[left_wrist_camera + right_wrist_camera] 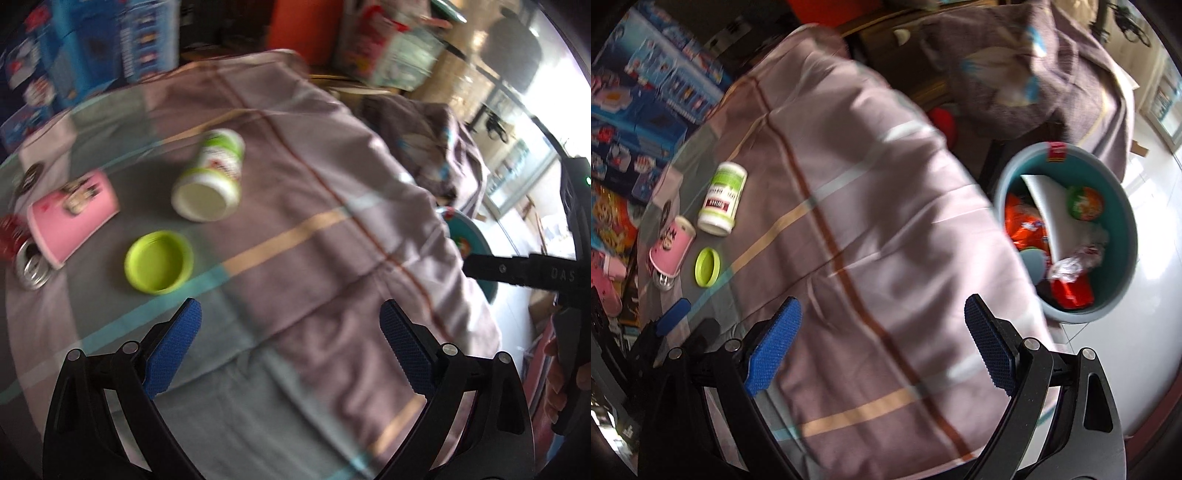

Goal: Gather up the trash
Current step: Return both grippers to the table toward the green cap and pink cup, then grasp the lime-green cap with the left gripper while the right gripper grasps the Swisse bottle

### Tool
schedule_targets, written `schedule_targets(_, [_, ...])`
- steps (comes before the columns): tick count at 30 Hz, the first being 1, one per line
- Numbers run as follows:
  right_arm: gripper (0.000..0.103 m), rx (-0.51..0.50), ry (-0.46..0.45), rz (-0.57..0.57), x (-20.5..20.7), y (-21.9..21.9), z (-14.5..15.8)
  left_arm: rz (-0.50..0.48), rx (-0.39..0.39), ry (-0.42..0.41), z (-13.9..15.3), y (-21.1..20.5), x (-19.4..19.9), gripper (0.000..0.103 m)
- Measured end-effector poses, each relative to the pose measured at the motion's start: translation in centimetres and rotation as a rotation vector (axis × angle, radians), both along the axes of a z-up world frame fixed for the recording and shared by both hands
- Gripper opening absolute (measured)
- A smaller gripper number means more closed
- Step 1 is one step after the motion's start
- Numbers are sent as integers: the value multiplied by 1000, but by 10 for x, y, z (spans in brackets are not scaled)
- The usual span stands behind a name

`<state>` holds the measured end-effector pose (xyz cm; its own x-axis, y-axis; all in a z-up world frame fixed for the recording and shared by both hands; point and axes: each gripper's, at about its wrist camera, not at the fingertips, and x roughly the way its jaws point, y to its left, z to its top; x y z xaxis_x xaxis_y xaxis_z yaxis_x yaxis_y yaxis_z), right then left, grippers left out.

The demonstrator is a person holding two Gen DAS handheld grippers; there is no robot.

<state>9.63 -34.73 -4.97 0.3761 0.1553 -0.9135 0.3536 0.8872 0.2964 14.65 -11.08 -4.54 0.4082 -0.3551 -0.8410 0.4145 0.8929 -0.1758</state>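
On the round table covered by a striped cloth [295, 184] lie a white and green jar [210, 177] on its side, its lime green lid [159, 263], a pink paper cup [70, 218] and a crushed can [22, 254]. My left gripper [290, 314] hangs open above the cloth, to the right of the lid, with nothing between its blue pads. My right gripper [882, 310] also stands open and empty over the cloth. The jar [722, 199], lid [707, 266] and cup [670, 247] sit far to its left. A teal bin [1123, 206] with wrappers stands off the table's right edge.
Colourful toy boxes [646, 110] are stacked behind the table on the left. A second cloth-covered piece of furniture [1052, 74] stands behind the bin. The floor [1156, 295] to the right is pale and glossy. A hand [557, 373] holds the other gripper's handle at the right edge.
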Motion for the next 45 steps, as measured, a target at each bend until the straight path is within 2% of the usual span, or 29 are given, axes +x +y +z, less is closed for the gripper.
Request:
schedule_targets(3, [86, 3, 15, 35, 10, 16, -4, 44, 5, 0, -4, 25, 7, 97])
schedule_targets(9, [86, -9, 35, 85, 25, 40, -11, 101, 67, -6, -22, 62, 22, 97])
schedule_targets(16, [86, 21, 67, 99, 42, 55, -25, 161, 59, 35, -39, 88, 39, 97])
schedule_targets(27, [86, 43, 77, 128, 64, 71, -36, 154, 50, 16, -45, 80, 58, 97])
schedule_targets(36, [86, 55, 88, 122, 78, 74, -41, 133, 126, -49, -47, 64, 66, 82])
schedule_targets(45, [86, 52, 91, 131, 90, 84, -41, 100, 186, -102, -51, 48, 61, 76])
